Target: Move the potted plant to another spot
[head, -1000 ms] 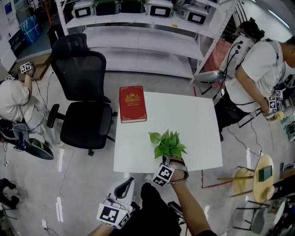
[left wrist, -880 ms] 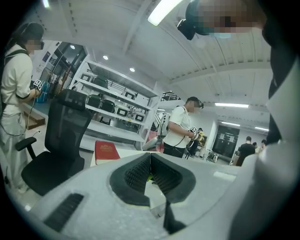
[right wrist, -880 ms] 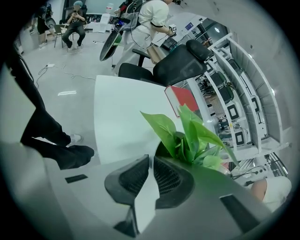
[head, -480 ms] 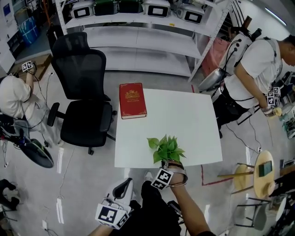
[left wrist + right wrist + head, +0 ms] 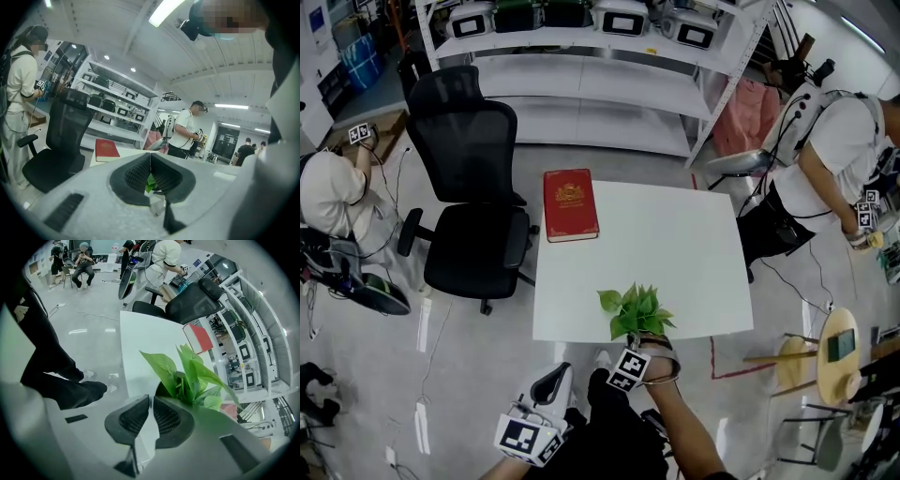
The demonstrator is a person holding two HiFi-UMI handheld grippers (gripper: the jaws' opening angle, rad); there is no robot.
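A small potted plant (image 5: 636, 310) with bright green leaves is at the near edge of the white table (image 5: 675, 239). My right gripper (image 5: 644, 341) comes at it from the near side. In the right gripper view the jaws of the right gripper (image 5: 151, 397) are pinched on the pot's rim, with the leaves (image 5: 187, 373) rising just beyond them. My left gripper (image 5: 549, 379) hangs off the table by my legs, shut and holding nothing. In the left gripper view the left gripper (image 5: 150, 155) has its pads touching, and a sliver of green leaf (image 5: 150, 182) shows past them.
A red book (image 5: 570, 204) lies at the table's far left corner. A black office chair (image 5: 469, 187) stands left of the table, with metal shelving (image 5: 600, 66) behind it. One person (image 5: 834, 150) stands at the right, another (image 5: 323, 202) at the far left. A round wooden stool (image 5: 834, 361) is near right.
The right gripper has drawn the plant toward me and slightly left, from mid-table to the near edge. The left gripper has stayed put.
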